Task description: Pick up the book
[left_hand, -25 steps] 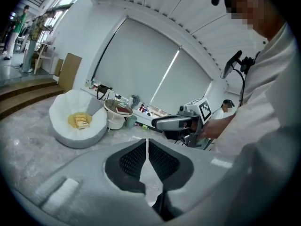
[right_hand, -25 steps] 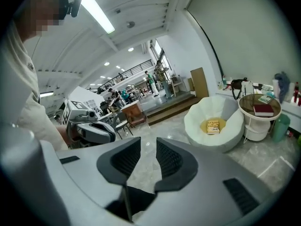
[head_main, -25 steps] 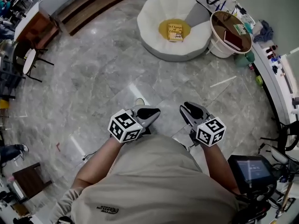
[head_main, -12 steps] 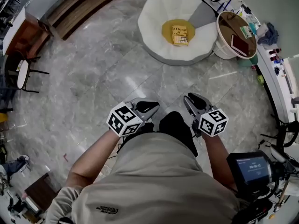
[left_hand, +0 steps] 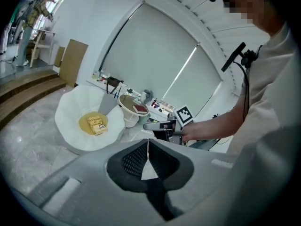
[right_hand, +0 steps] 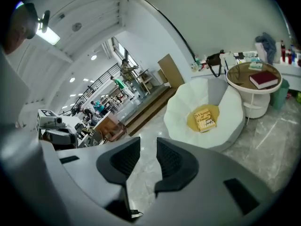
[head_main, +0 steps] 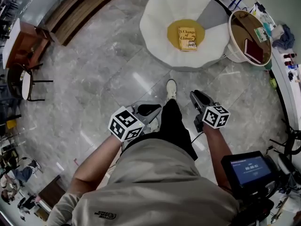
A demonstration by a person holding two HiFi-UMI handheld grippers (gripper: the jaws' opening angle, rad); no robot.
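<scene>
A yellow book (head_main: 187, 38) lies flat on the yellow cushion (head_main: 176, 29) of a white petal-shaped chair (head_main: 157, 18). The same book (left_hand: 97, 125) shows in the left gripper view and again (right_hand: 204, 119) in the right gripper view. Both grippers are held in front of the person's waist, well short of the chair. My left gripper (head_main: 149, 109) has its pads together with nothing between them (left_hand: 148, 144). My right gripper (head_main: 197, 98) stands open with a narrow, empty gap (right_hand: 148, 149).
A round side table (head_main: 237, 20) to the right of the chair carries a dark red book (head_main: 254, 50). A counter with bottles (head_main: 288, 60) runs along the right. Wooden steps (head_main: 80, 6) and chairs (head_main: 26, 81) lie at the left. The person's shoe (head_main: 171, 87) is stepping forward.
The person has walked towards the chair, carrying both grippers forward. The book now sits nearer and lower in the head view. A leg has swung forward between the grippers.
</scene>
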